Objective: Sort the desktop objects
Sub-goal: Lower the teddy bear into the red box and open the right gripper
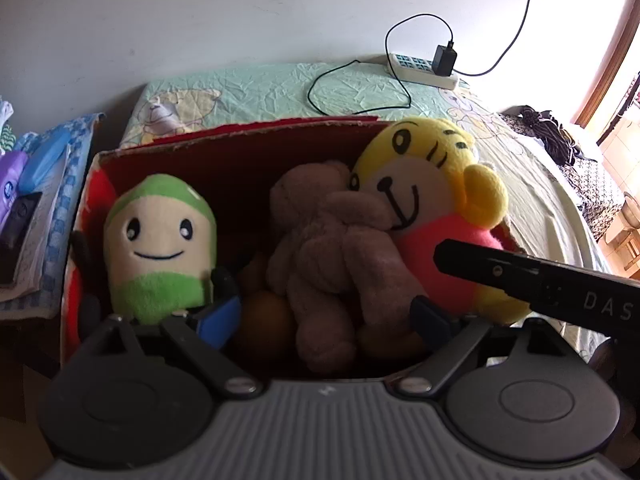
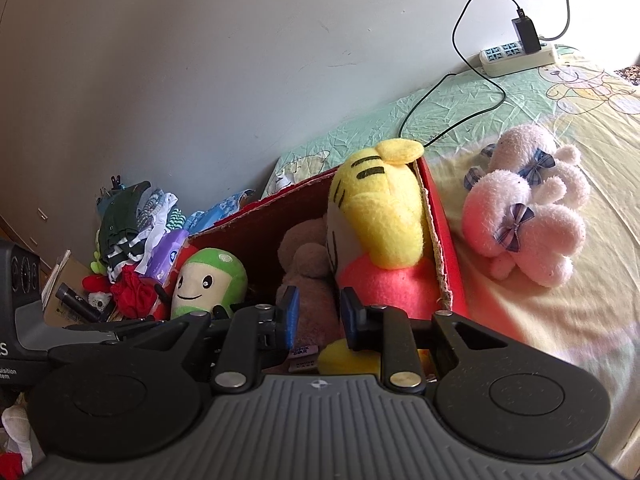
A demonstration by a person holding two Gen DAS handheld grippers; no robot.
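Both grippers are tipped down over a red cardboard box (image 1: 240,136) that sits on a bed (image 2: 540,320) covered with a pale green and yellow cartoon sheet.

The left gripper (image 1: 332,316) points steeply into the box, its blue-padded jaws spread wide. A brown teddy bear (image 1: 332,240) lies between them, but the pads do not press on it. To its left in the box stands a green and cream smiling plush (image 1: 160,248), upright against the wall. To its right leans a yellow tiger plush (image 1: 424,188) in a pink shirt, head against the box's right corner.

The right gripper (image 2: 318,314) is held at a shallower slant near the box's front right, jaws narrowed to a small gap, with nothing clearly gripped; the bear's fur shows just behind that gap.

Outside the box, on the sheet to the right, lie two pink plush rabbits (image 2: 528,220) with plaid bows, pressed together. Far back by the wall rests a power strip (image 2: 516,58) with a black charger (image 2: 526,34) plugged in.
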